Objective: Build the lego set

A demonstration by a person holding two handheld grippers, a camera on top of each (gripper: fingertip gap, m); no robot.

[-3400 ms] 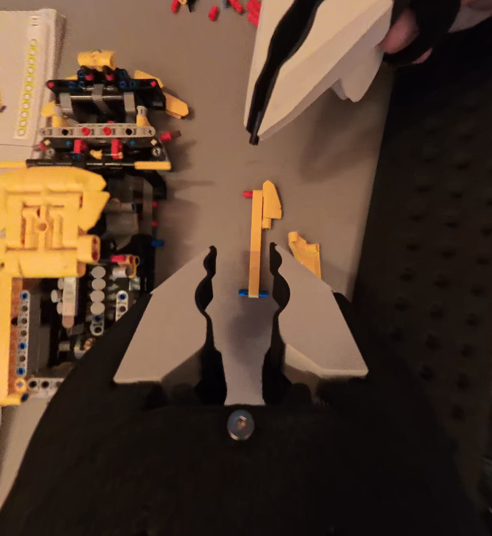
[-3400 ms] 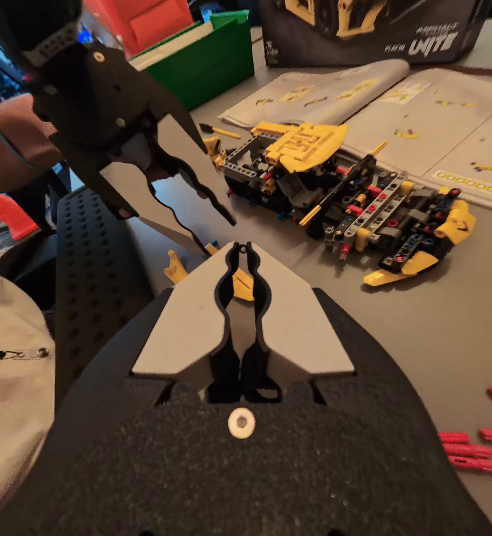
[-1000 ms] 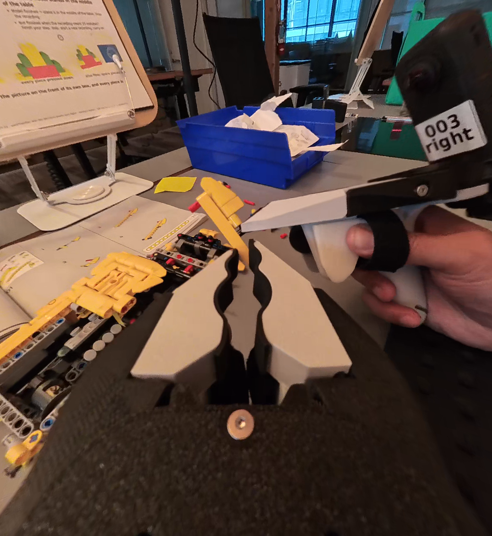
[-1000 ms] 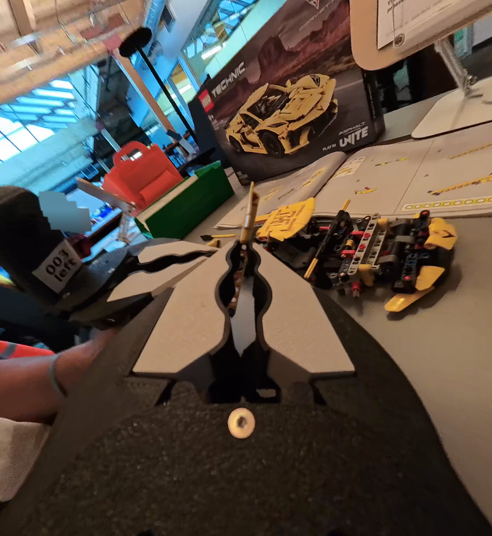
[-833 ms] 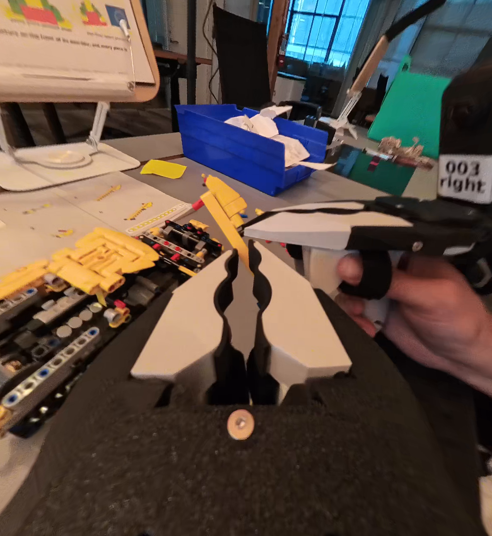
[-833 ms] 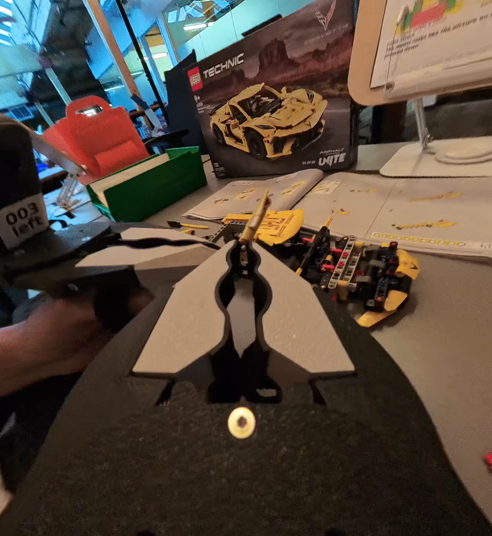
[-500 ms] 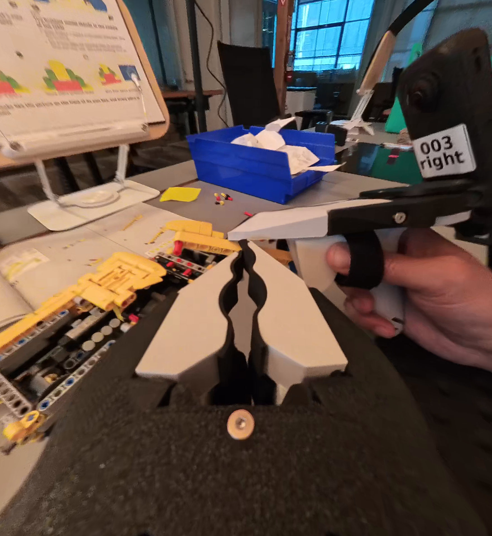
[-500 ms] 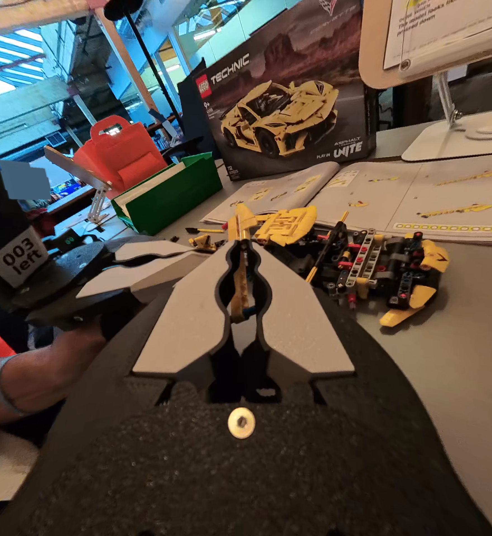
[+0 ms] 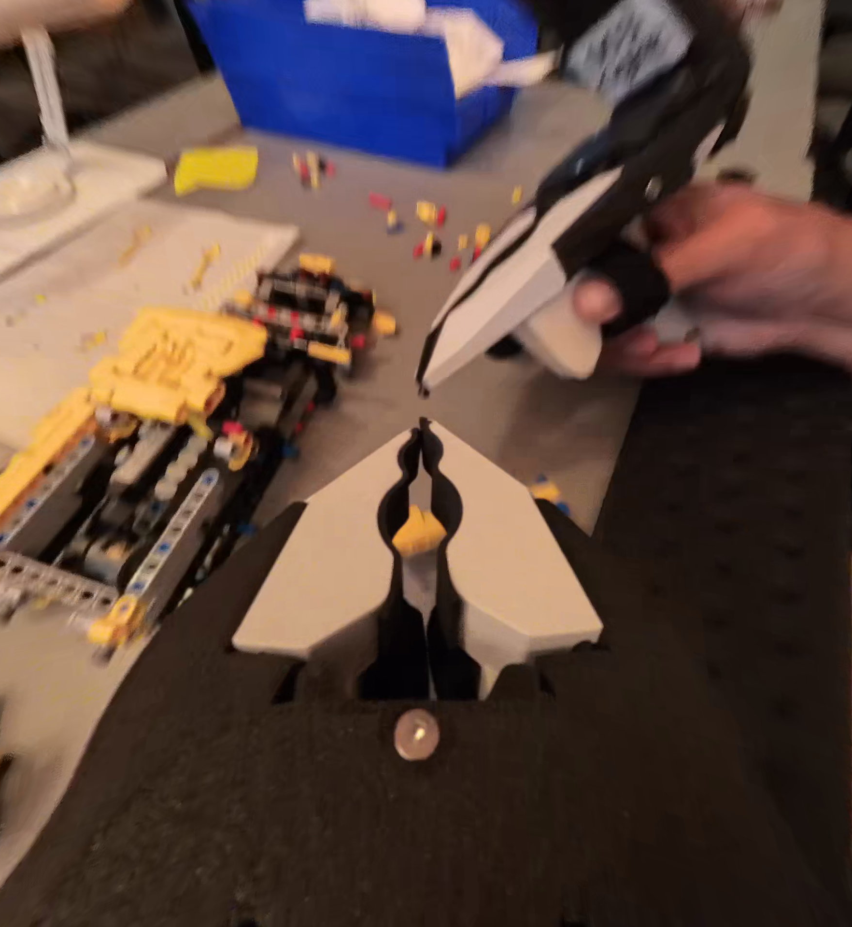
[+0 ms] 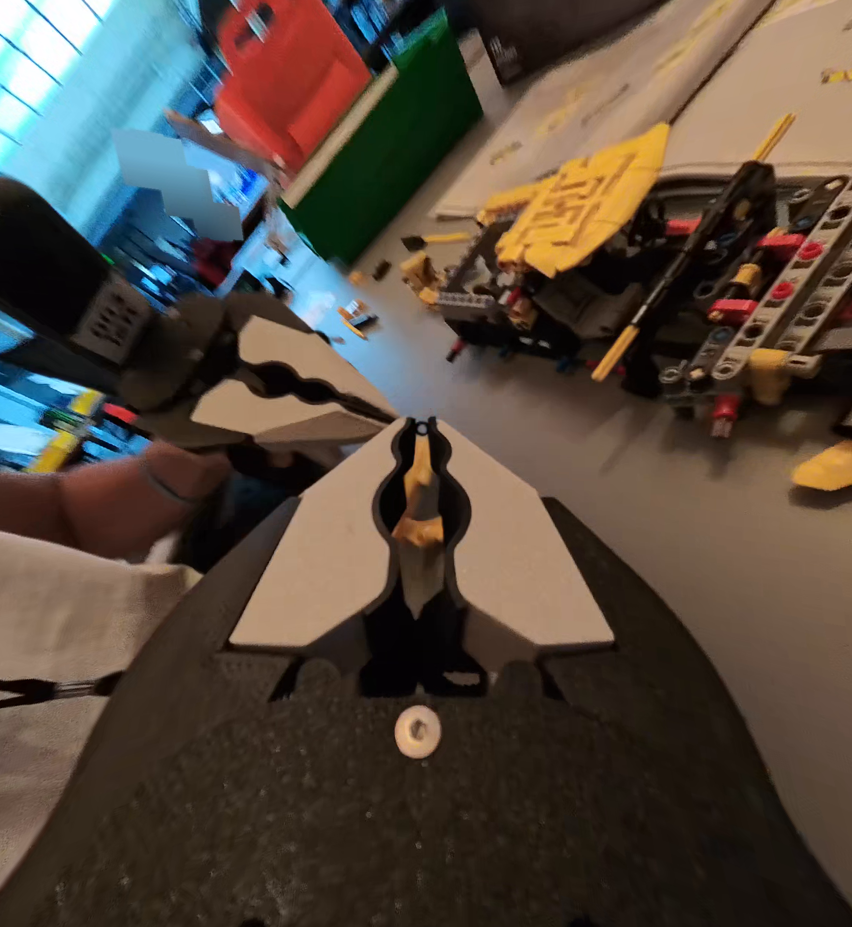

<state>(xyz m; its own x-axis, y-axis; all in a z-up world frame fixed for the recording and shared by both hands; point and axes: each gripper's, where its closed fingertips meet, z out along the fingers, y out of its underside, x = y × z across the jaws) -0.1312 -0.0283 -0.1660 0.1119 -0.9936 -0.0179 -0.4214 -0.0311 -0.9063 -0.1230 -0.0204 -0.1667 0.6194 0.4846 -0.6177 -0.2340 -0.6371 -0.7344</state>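
Right wrist view shows the right tongs point(image 10: 421, 426) clamped on a yellow piece point(image 10: 420, 506) above the desk point(image 10: 614, 577), left tongs point(image 9: 421, 431) closed beside them and apparently empty; carry it level to the car point(image 10: 665, 281), aligning pins before pressing.

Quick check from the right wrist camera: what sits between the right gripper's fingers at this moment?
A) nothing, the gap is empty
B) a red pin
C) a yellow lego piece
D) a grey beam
C: in the right wrist view the right gripper is closed on a narrow yellow lego piece that runs along the gap between its fingers.
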